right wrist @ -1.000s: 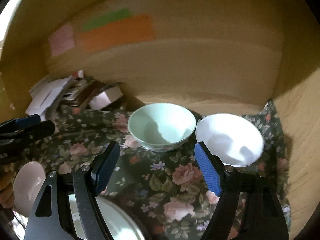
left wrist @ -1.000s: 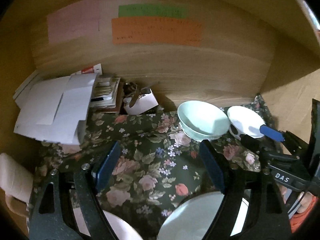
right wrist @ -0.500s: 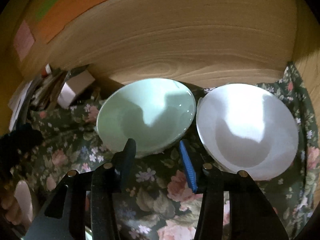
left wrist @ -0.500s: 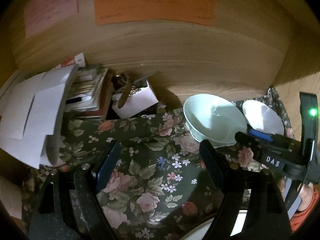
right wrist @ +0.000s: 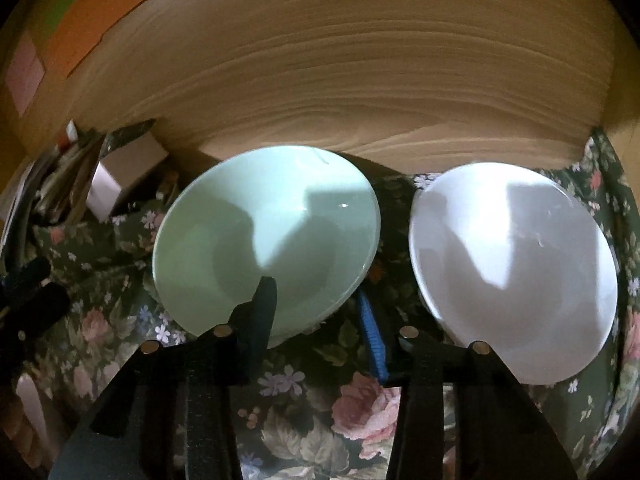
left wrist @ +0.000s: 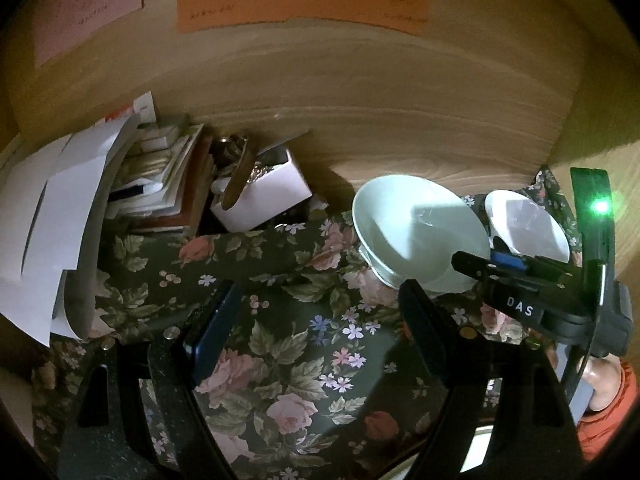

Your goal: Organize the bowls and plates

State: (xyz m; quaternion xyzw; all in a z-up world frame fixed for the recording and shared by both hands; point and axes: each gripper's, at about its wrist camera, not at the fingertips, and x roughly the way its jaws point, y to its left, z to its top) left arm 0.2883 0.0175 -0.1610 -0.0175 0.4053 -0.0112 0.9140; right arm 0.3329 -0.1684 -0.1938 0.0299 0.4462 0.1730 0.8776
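A pale green bowl [right wrist: 272,240] and a white bowl [right wrist: 512,272] stand side by side on the floral cloth [right wrist: 320,408], against the wooden back wall. My right gripper [right wrist: 316,300] straddles the green bowl's near rim: one finger lies inside the bowl, the blue-padded one outside it. Its jaws are closing, and a small gap still shows at the rim. In the left wrist view the green bowl [left wrist: 416,228] and white bowl [left wrist: 528,228] sit at the right, with the right gripper [left wrist: 488,260] at them. My left gripper [left wrist: 318,300] hangs open over bare cloth, holding nothing.
A pile of white papers and books [left wrist: 60,232] fills the back left. Beside it lies a white box [left wrist: 268,200] with utensils in it. A white plate's edge [left wrist: 480,452] shows at the bottom right. A hand in an orange sleeve [left wrist: 604,384] holds the right gripper.
Both grippers came forward and down toward the back wall, so the bowls look larger. The right jaws narrowed from wide to closely around the green bowl's near rim. The left jaws kept their width.
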